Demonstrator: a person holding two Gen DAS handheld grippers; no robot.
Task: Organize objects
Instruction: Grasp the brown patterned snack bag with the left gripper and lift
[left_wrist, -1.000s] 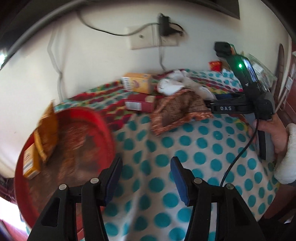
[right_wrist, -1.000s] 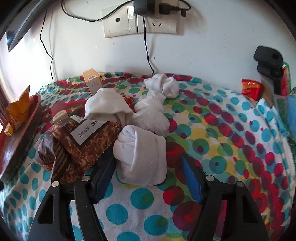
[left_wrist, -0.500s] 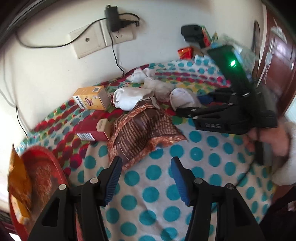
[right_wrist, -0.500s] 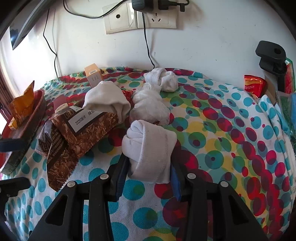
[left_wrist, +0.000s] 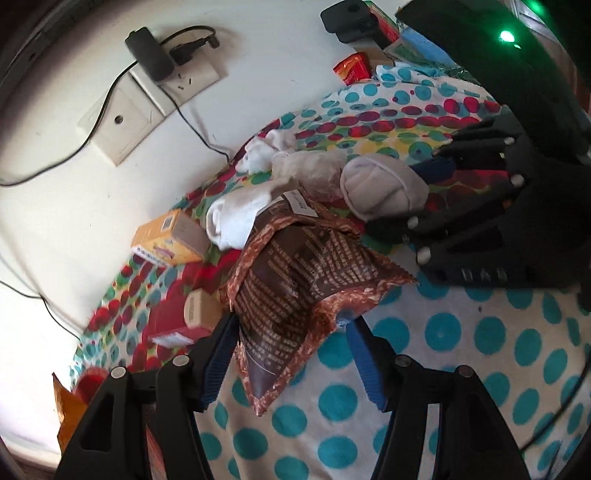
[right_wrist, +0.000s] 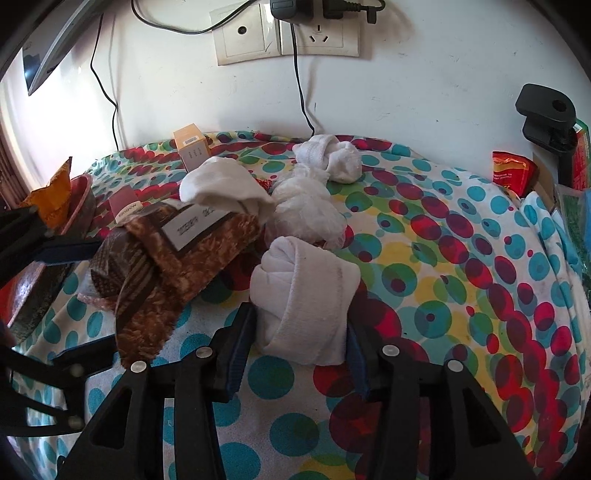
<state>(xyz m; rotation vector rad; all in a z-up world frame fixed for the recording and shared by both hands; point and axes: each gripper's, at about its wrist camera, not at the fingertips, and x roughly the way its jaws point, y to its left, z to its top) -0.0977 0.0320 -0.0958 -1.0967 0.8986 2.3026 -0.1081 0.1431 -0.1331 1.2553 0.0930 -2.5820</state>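
**Sock roll in my right gripper, snack bag between the jaws of my left**

My right gripper (right_wrist: 299, 339) is clamped on a rolled white sock (right_wrist: 304, 302); both blue pads press its sides at the near end, after the jaws have just eased slightly wider. The roll lies on the polka-dot cloth (right_wrist: 461, 295) covering the counter. Just beyond it lies a wad wrapped in clear plastic (right_wrist: 306, 214), then a knotted pair of white socks (right_wrist: 330, 158) near the wall, and another white sock (right_wrist: 225, 188) draped over the top edge of the brown snack bag (right_wrist: 177, 258).

My left gripper (left_wrist: 291, 354) stands spread wide, its jaws having just been opening. The lower corner of that brown snack bag (left_wrist: 295, 291) sits between the pads; whether the left pad touches it I cannot tell, while the right pad stands clear. Left of the bag lies a red box (left_wrist: 177, 321), and farther back an orange box (left_wrist: 166, 236) by the wall. A red tray (right_wrist: 40, 273) holding an orange packet (right_wrist: 51, 195) sits at the left edge.
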